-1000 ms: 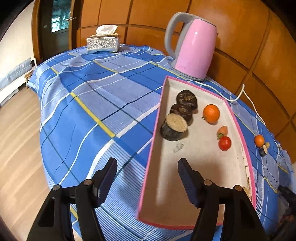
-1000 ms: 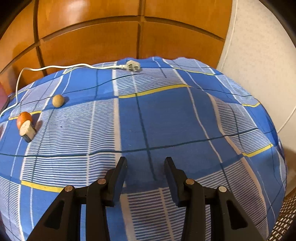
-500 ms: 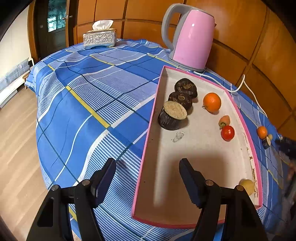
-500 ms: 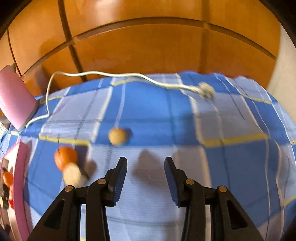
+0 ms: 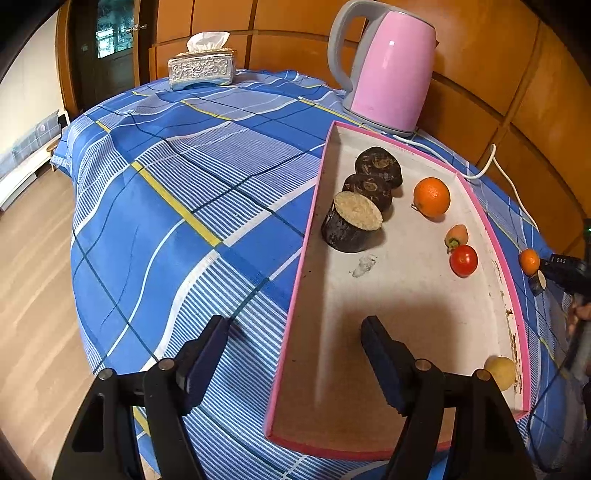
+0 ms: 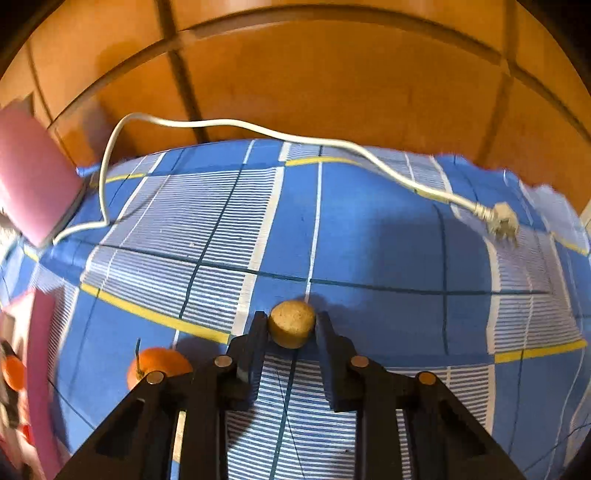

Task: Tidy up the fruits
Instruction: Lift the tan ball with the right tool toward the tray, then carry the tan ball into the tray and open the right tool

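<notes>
Blue plaid cloth: right gripper [image 6: 291,326] pinches tan fruit [image 6: 291,324]; left gripper [image 5: 295,350] opening (empty) astride tray [image 5: 295,310].

Walls: warm orange-brown wood panels [image 5: 498,66] split by dark grooves, running behind the tabletop.
Floor: pale wood planks [image 5: 33,266], light glancing off them.
Doorway: a dark door with a glass pane [image 5: 112,35] at the far end.
Side wall: white [image 5: 26,92], with a low pale bench [image 5: 26,162] along it.
Tabletop: covered with a blue plaid cloth [image 5: 177,192], white and yellow stripes.
Light: soft indoor glow.
</notes>
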`<state>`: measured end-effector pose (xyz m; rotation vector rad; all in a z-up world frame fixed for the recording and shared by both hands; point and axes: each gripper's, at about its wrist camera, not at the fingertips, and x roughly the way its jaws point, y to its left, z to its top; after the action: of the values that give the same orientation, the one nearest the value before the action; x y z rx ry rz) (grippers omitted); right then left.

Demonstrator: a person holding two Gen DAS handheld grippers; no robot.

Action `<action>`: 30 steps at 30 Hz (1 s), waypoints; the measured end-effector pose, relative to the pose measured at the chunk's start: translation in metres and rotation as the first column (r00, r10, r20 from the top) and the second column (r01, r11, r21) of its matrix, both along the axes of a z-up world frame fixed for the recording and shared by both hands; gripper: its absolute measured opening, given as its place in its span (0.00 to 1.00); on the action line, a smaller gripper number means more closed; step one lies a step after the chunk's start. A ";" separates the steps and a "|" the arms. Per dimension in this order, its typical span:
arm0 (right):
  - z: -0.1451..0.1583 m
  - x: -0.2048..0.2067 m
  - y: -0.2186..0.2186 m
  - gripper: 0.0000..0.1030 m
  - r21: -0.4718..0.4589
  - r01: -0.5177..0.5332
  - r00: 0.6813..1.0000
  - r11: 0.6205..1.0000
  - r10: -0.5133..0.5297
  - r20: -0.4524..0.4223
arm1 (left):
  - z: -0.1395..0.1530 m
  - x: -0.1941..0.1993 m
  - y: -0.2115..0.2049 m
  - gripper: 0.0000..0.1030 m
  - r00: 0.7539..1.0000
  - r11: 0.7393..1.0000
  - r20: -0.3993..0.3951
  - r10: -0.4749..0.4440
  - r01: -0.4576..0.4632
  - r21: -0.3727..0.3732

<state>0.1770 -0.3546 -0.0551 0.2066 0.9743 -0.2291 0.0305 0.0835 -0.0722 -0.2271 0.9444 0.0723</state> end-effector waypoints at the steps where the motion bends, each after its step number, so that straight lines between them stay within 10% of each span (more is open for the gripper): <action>1: 0.000 -0.003 0.001 0.25 0.003 -0.005 1.000 1.000 0.005 0.000 | 0.000 0.000 0.000 0.73 1.000 1.000 0.000 -0.001 0.001 -0.001; 30: -0.011 -0.163 0.017 0.24 -0.177 0.009 0.998 0.984 0.001 0.058 | 0.016 -0.018 -0.006 0.73 0.998 0.999 0.057 -0.040 0.041 -0.018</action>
<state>0.0140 -0.3378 -0.0662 0.0519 0.8911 -0.3104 0.0127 0.0778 -0.0565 -0.2271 0.8928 0.0196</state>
